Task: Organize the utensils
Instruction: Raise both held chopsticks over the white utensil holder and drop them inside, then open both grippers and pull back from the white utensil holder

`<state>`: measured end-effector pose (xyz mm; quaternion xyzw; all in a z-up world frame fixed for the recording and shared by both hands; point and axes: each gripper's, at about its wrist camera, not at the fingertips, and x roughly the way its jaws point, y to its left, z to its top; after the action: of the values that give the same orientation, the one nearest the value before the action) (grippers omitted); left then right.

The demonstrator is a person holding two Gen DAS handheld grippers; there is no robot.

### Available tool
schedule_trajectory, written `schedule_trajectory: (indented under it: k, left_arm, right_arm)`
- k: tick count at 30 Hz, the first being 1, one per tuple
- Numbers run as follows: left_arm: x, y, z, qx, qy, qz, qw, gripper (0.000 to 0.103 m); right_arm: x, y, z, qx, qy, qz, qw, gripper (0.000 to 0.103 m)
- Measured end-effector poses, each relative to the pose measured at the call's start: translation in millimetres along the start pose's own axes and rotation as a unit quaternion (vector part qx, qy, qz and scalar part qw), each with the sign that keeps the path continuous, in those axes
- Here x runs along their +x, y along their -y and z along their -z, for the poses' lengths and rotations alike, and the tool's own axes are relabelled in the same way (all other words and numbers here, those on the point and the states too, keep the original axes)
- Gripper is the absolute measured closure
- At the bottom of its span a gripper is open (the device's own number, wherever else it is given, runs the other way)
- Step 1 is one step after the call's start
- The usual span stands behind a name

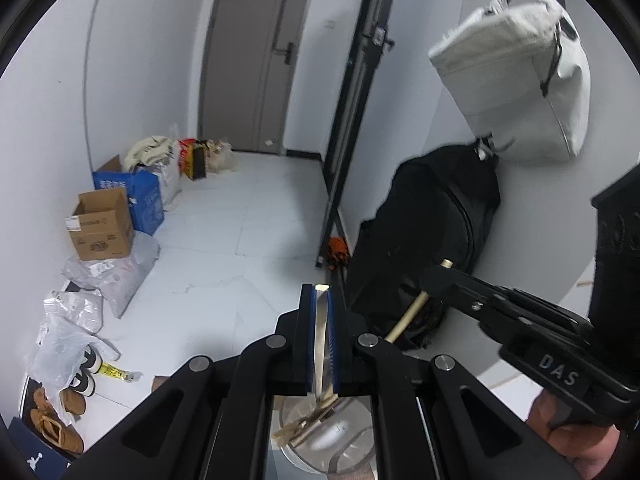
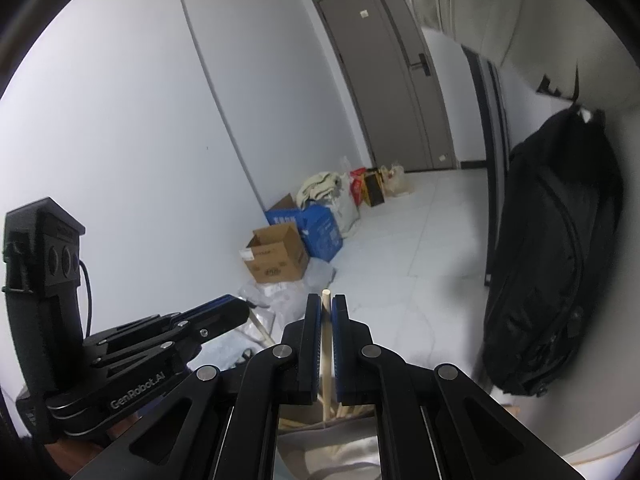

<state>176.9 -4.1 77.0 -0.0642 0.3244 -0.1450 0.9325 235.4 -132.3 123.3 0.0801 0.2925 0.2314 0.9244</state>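
The left tongs (image 1: 319, 320) clamp a flat metal utensil (image 1: 320, 332); the right tongs (image 2: 326, 328) clamp a wooden stick (image 2: 325, 344), both above a clear container (image 1: 332, 440) of utensils.

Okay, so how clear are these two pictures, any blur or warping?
Left wrist view: strong fisheye bending, black vignette corners, grey door and white bag slightly soft. Right wrist view: same warping, black backpack smeared at the edge, wooden stick between the pads sharp.
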Motion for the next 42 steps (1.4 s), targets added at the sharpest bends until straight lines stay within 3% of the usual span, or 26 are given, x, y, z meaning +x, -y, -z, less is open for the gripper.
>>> schedule_trajectory:
  k: [7, 9, 11, 13, 20, 24, 27, 37, 42]
  left_arm:
    - [14, -4, 8, -0.010, -0.051, 0.038, 0.9979, 0.100]
    - [16, -6, 7, -0.016, -0.063, 0.045, 0.9969, 0.093]
    - [13, -7, 7, -0.018, -0.061, 0.043, 0.9970, 0.073]
    - [7, -7, 7, -0.017, -0.049, 0.036, 0.9980, 0.066]
    - [-4, -13, 11, -0.034, -0.041, 0.013, 0.9985, 0.065]
    - [-13, -13, 16, -0.044, -0.036, -0.008, 0.9984, 0.055]
    - [-19, -10, 22, -0.042, -0.038, -0.015, 0.9983, 0.053]
    - [-47, 6, 37, -0.023, -0.024, -0.040, 0.9987, 0.051]
    - [-64, 12, 50, -0.020, -0.008, -0.051, 0.9985, 0.041]
  right_arm:
    - [16, 14, 19, 0.041, -0.040, -0.022, 0.998, 0.096]
    - [17, 20, 22, 0.055, -0.048, -0.031, 0.997, 0.096]
    - [17, 26, 26, 0.068, -0.052, -0.038, 0.996, 0.095]
    - [15, 31, 26, 0.076, -0.051, -0.039, 0.995, 0.092]
    - [-3, 46, 29, 0.107, -0.037, -0.023, 0.993, 0.079]
    - [-19, 46, 34, 0.107, -0.030, -0.019, 0.994, 0.061]
    - [-29, 42, 36, 0.105, -0.025, -0.019, 0.994, 0.054]
    - [-61, 19, 47, 0.085, -0.017, -0.015, 0.996, 0.045]
    - [-78, 8, 58, 0.071, -0.015, -0.013, 0.997, 0.039]
